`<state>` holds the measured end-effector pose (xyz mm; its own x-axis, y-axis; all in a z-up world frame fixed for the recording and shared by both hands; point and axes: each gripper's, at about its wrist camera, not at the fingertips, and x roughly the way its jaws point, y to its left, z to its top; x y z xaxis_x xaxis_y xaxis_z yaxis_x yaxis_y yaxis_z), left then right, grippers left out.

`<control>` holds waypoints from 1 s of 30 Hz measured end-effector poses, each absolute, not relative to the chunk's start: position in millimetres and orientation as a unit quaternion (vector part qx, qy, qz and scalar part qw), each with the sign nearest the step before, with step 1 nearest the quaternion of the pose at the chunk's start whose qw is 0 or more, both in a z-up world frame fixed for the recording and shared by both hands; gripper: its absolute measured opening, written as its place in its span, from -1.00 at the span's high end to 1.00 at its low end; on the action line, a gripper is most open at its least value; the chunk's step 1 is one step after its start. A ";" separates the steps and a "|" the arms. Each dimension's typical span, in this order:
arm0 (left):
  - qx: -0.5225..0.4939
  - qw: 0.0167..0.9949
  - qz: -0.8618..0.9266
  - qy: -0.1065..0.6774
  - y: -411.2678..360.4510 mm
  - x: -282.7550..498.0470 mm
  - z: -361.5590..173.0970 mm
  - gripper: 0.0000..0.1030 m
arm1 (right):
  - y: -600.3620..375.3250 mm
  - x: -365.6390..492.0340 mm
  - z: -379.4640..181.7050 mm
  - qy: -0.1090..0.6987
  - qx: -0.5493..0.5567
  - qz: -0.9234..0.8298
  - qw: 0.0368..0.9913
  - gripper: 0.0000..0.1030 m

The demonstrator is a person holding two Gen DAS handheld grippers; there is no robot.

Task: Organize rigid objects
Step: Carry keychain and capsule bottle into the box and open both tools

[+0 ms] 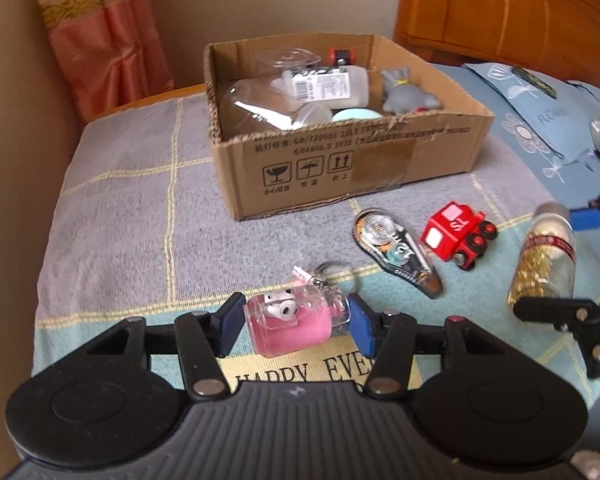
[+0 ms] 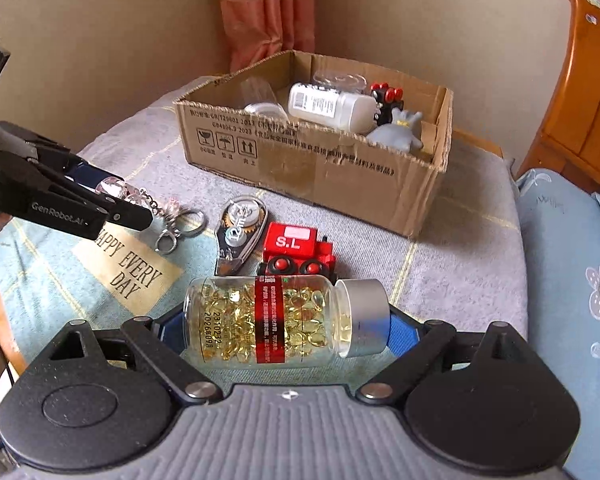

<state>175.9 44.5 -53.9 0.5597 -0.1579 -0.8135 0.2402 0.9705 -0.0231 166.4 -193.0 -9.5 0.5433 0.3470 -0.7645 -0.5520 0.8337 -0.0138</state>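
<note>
On the checked blanket [image 1: 132,200], at six o'clock in the left wrist view, the left gripper [image 1: 296,322] is clamped narrow on a clear keychain charm [image 1: 296,320] with pink filling, its blue pads pressed to both sides and its rings [image 2: 180,226] trailing onto the cloth; at twelve o'clock stands the cardboard box [image 1: 340,160], already holding a white bottle [image 1: 328,86], a grey toy figure [image 1: 404,94] and clear cups; at three o'clock from the charm lie a correction tape [image 1: 396,248] and a red toy train [image 1: 458,234], just beside each other. In the right wrist view, at six o'clock, the right gripper [image 2: 288,330] stands wide yet grips a capsule bottle [image 2: 276,320] lying sideways between its pads, silver cap toward three o'clock; the train sits just beyond it at twelve o'clock.
</note>
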 end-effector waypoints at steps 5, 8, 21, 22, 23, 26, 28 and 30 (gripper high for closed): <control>0.065 0.877 -0.138 0.455 44.3 177.1 -32.6 -0.04 | -195.3 171.2 9.0 0.390 -0.128 0.269 0.871 -0.86; 0.083 0.877 -0.151 0.449 41.3 178.2 -16.9 -0.04 | -196.5 177.2 21.9 0.378 -0.127 0.272 0.876 -0.86; 0.104 0.891 -0.183 0.402 32.6 219.9 52.5 0.01 | -187.4 242.0 71.5 0.350 -0.113 0.251 0.895 -0.86; 0.107 0.894 -0.182 0.395 32.0 225.8 57.8 0.01 | -186.5 249.4 73.7 0.354 -0.111 0.247 0.895 -0.86; 0.110 0.896 -0.180 0.390 31.4 231.6 62.4 0.01 | -186.1 257.4 75.3 0.358 -0.105 0.242 0.896 -0.86; 0.113 0.903 -0.174 0.377 30.5 253.3 75.6 0.01 | -182.7 280.0 79.2 0.377 -0.086 0.222 0.895 -0.86; 0.113 0.906 -0.169 0.372 29.5 270.0 80.8 0.01 | -179.5 291.0 80.0 0.379 -0.080 0.208 0.898 -0.86; 0.113 0.907 -0.163 0.371 27.6 284.9 81.7 0.01 | -176.9 299.5 78.4 0.384 -0.073 0.201 0.898 -0.86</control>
<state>284.9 27.6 81.7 0.6715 -0.2125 -0.7098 0.3807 0.9208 0.0844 299.5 -176.9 78.4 0.6234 0.3054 -0.7198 -0.4170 0.9086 0.0243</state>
